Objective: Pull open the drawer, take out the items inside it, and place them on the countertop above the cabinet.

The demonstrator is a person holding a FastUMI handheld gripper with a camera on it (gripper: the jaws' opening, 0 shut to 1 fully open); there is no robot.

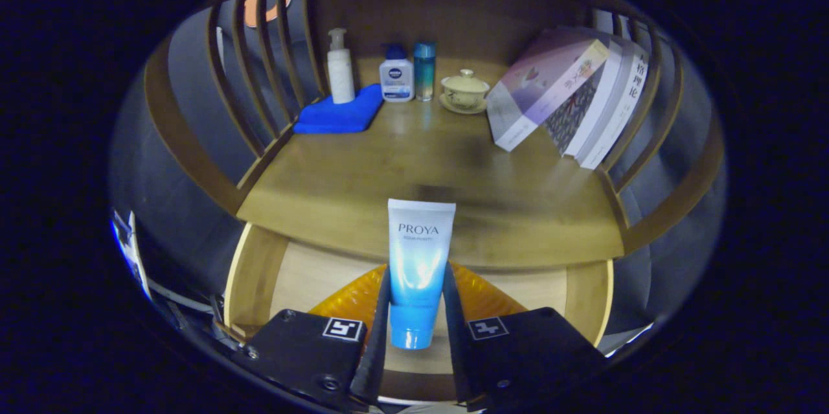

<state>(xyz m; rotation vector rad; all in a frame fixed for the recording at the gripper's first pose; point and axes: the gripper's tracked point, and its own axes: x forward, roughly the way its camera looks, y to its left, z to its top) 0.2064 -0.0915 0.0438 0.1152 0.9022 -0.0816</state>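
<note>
A white-to-blue cosmetic tube [417, 271] stands cap-down between my fingers, with my gripper [416, 291] shut on its lower half. It hangs above the pulled-out drawer [249, 278], whose pale wooden walls and floor show below. An orange object [482, 294] lies in the drawer behind the tube, partly hidden by my fingers. The tube's flat top reaches up in front of the wooden countertop [421, 168], just at its front edge.
At the back of the countertop stand a white pump bottle [339, 67] on a folded blue cloth [340, 113], a small white-and-blue bottle [396, 77], a slim teal bottle [424, 69] and a lidded teacup [464, 90]. Several books [570, 96] lean at the right. Slatted wooden rails [259, 57] close both sides.
</note>
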